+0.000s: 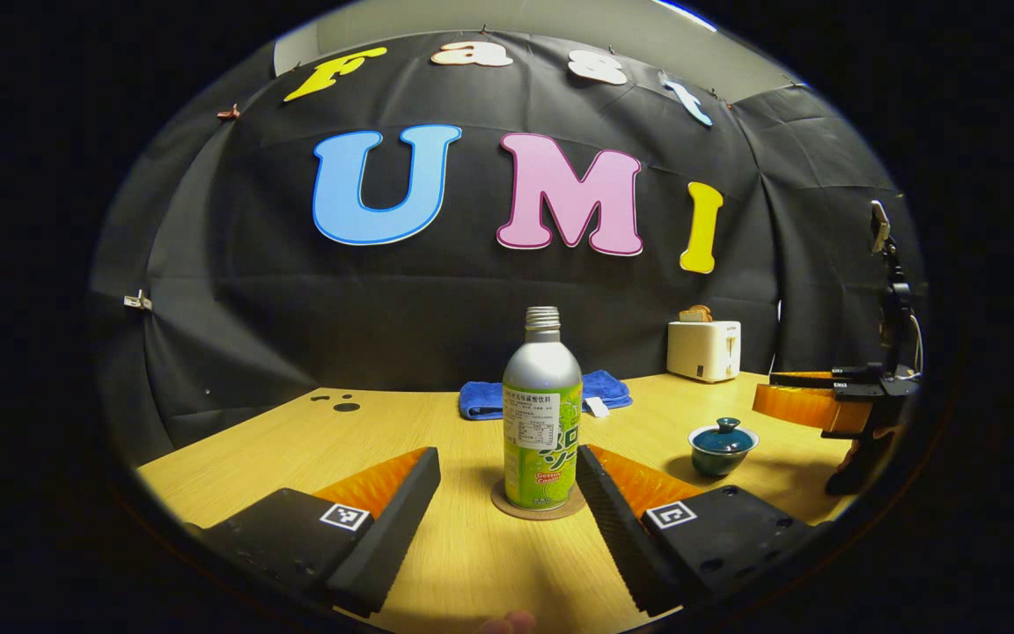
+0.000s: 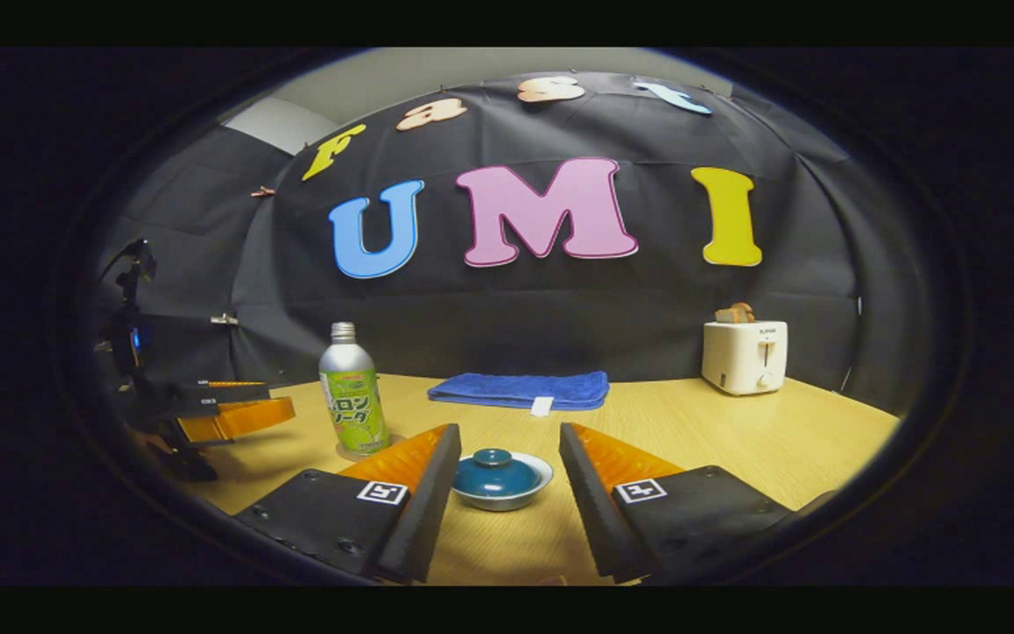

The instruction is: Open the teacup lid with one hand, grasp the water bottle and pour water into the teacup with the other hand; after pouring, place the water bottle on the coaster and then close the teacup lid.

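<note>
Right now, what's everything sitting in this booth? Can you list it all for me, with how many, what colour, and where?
Metal drink bottle: one, silver with a green label, uncapped, upright on the coaster, mid-table.
Round cork coaster: one, brown, under the bottle.
Lidded ceramic teacup: one, dark teal, lid on, on the table to the right of the bottle.
Folded towel: one, blue, at the table's back edge.
Toaster: one, white, bread in its slot, back right corner.
Wooden table: one, light wood, under everything.
Left gripper: one, open, fingers either side of the bottle, apart from it.
Right gripper: one, open, fingers either side of the teacup, apart from it.
</note>
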A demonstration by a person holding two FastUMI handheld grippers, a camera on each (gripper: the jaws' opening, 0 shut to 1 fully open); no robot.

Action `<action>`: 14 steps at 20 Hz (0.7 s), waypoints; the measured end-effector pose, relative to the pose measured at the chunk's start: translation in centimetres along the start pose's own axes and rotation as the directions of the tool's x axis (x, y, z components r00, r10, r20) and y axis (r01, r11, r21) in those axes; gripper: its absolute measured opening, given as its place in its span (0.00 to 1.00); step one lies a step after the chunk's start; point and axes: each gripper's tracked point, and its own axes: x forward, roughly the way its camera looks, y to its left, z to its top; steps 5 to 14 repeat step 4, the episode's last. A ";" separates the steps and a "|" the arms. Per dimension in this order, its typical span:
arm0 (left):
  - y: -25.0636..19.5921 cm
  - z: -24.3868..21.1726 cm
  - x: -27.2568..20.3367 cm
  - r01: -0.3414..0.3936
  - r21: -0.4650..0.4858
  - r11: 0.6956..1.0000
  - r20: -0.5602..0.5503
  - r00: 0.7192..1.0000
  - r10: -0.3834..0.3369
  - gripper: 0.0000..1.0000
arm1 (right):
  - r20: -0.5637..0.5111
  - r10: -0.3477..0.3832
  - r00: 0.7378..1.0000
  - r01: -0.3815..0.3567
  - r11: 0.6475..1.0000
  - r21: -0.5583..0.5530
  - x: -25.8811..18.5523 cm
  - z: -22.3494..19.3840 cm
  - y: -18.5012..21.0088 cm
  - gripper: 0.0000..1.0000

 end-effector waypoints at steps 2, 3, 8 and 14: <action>0.0 0.0 0.0 0.000 0.000 1.000 0.000 1.000 0.000 0.98 | -0.013 0.002 1.000 -0.002 1.000 -0.019 0.2 -0.3 0.2 0.70; 0.0 0.0 0.0 0.000 0.000 1.000 0.001 1.000 0.000 0.98 | -0.011 0.007 1.000 -0.007 1.000 -0.016 0.1 -0.3 0.3 0.70; 0.0 0.0 0.1 0.000 0.000 1.000 0.001 1.000 0.000 0.98 | -0.012 0.004 1.000 -0.004 1.000 -0.017 0.1 -0.2 0.3 0.71; 0.0 0.0 0.1 0.000 0.000 1.000 0.001 1.000 0.000 0.98 | -0.012 0.004 1.000 -0.004 1.000 -0.017 0.1 -0.2 0.3 0.71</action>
